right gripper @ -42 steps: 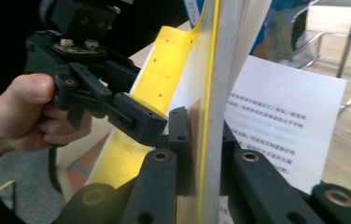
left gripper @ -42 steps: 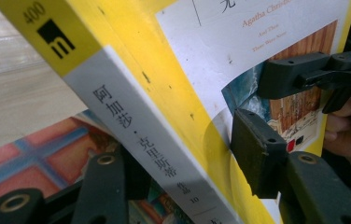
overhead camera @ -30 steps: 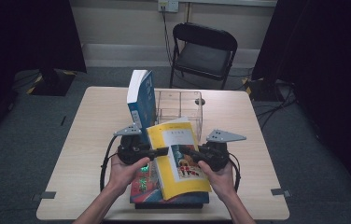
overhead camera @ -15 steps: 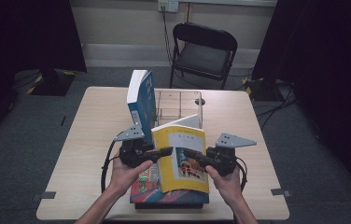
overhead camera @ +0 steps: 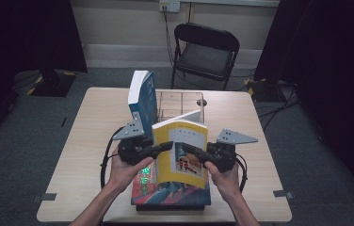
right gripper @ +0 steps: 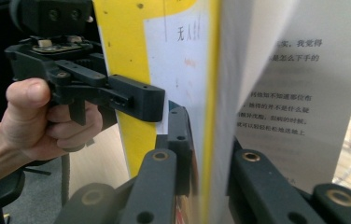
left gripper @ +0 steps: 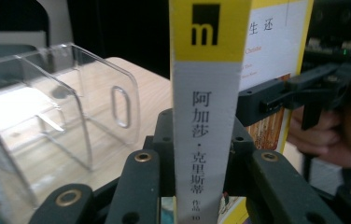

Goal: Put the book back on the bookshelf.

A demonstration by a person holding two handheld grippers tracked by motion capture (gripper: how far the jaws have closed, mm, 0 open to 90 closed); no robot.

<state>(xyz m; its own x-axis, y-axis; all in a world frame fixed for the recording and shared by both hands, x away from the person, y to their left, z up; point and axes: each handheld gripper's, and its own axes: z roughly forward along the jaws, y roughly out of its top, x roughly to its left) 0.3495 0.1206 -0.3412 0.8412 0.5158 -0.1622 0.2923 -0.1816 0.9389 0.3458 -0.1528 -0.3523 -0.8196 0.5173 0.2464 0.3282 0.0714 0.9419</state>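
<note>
Left hand-held gripper [overhead camera: 158, 149] is pinching the yellow book [overhead camera: 181, 150] by its spine; right hand-held gripper [overhead camera: 191, 151] is clamping its page edge, holding it tilted above the stacked books [overhead camera: 170, 193] on the counter [overhead camera: 90, 127].

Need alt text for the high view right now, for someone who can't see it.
Two hand-held grippers, left gripper and right gripper, clamp a yellow book from either side, raised and tilted above a stack of books at the table's near edge. Behind stand a blue book and a clear rack.
</note>
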